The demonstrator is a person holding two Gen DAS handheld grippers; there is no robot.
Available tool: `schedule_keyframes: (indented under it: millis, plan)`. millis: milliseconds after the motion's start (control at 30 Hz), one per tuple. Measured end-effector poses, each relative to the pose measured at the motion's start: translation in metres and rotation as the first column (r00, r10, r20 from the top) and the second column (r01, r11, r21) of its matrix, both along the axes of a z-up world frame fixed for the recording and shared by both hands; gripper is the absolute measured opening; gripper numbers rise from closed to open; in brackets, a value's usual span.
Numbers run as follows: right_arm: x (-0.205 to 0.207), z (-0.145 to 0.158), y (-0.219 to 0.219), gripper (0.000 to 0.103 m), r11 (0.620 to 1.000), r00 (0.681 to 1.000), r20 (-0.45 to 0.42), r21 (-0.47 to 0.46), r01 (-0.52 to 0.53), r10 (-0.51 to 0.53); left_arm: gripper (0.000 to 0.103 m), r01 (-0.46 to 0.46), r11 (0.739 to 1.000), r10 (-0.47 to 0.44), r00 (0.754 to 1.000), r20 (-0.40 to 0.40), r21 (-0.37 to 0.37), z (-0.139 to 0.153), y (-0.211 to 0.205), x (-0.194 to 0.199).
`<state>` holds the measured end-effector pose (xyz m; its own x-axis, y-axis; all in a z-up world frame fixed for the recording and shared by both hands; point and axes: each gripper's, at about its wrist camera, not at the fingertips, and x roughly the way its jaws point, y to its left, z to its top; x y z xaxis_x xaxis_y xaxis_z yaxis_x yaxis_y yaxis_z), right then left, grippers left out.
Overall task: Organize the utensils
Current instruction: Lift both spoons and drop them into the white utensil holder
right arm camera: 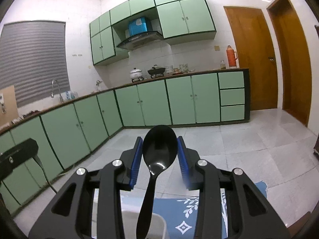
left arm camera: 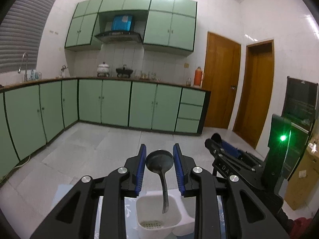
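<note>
My left gripper (left arm camera: 159, 147) is shut on the bowl of a dark metal spoon (left arm camera: 159, 160). The spoon's handle hangs down over a white perforated utensil holder (left arm camera: 146, 209) on the table. My right gripper (right arm camera: 159, 138) is shut on the bowl of a black plastic spoon (right arm camera: 159, 149), and that handle points down toward the holder's white rim (right arm camera: 162, 225). In the left wrist view the right gripper (left arm camera: 218, 142) is ahead on the right, with the black spoon's bowl (left arm camera: 216, 137) sticking up between its fingers. Both grippers are raised above the table.
A blue tablecloth with a white pattern (right arm camera: 185, 209) covers the table below. Across the tiled floor (left arm camera: 111, 139) runs an L-shaped counter of green cabinets (left arm camera: 115, 103) with pots and a red flask (left arm camera: 197, 76). Two wooden doors (left arm camera: 221, 79) are on the right.
</note>
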<state>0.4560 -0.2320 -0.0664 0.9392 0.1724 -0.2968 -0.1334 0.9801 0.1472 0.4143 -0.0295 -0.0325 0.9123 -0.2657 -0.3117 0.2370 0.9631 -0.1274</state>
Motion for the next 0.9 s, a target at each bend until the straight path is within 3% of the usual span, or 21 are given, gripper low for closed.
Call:
schedule_keyframes:
  millis: [200, 233, 333, 467, 567, 633, 700, 900]
  plan:
    - [-0.003, -0.025, 0.003, 0.038, 0.999, 0.997, -0.074, 0.008, -0.038, 0.038, 0.028, 0.009, 1.0, -0.007, 0.995, -0.095, 0.012, -0.035, -0.002, 0.016]
    - [-0.005, -0.027, 0.002, 0.045, 0.999, 0.996, -0.083, 0.013, -0.04, 0.041, 0.028, 0.01, 1.0, -0.008, 0.995, -0.101, 0.015, -0.038, -0.002, 0.016]
    - [-0.014, -0.031, -0.002, 0.046, 0.999, 0.994, -0.102, 0.035, -0.041, 0.044, 0.029, 0.009, 1.0, -0.007, 0.994, -0.105, 0.019, -0.041, -0.001, 0.012]
    - [-0.034, -0.027, -0.012, 0.051, 0.997, 0.992, -0.115, 0.07, -0.039, 0.047, 0.039, 0.004, 1.0, -0.001, 0.995, -0.101, 0.03, -0.04, -0.001, 0.003]
    - [-0.058, -0.02, -0.019, 0.057, 0.995, 0.991, -0.126, 0.087, -0.044, 0.055, 0.045, 0.002, 0.999, 0.002, 0.995, -0.098, 0.04, -0.037, 0.0, -0.015]
    - [-0.077, -0.018, -0.023, 0.07, 0.995, 0.989, -0.139, 0.093, -0.041, 0.054, 0.051, 0.002, 0.999, 0.002, 0.995, -0.102, 0.043, -0.036, 0.002, -0.032]
    - [-0.104, -0.02, -0.028, 0.076, 0.994, 0.987, -0.155, 0.101, -0.036, 0.052, 0.056, 0.008, 0.999, -0.003, 0.994, -0.111, 0.049, -0.038, 0.004, -0.051]
    - [-0.173, -0.039, -0.037, 0.088, 0.995, 0.971, -0.238, 0.103, -0.002, 0.026, 0.064, 0.032, 0.997, -0.017, 0.978, -0.209, 0.068, -0.069, 0.011, -0.111]
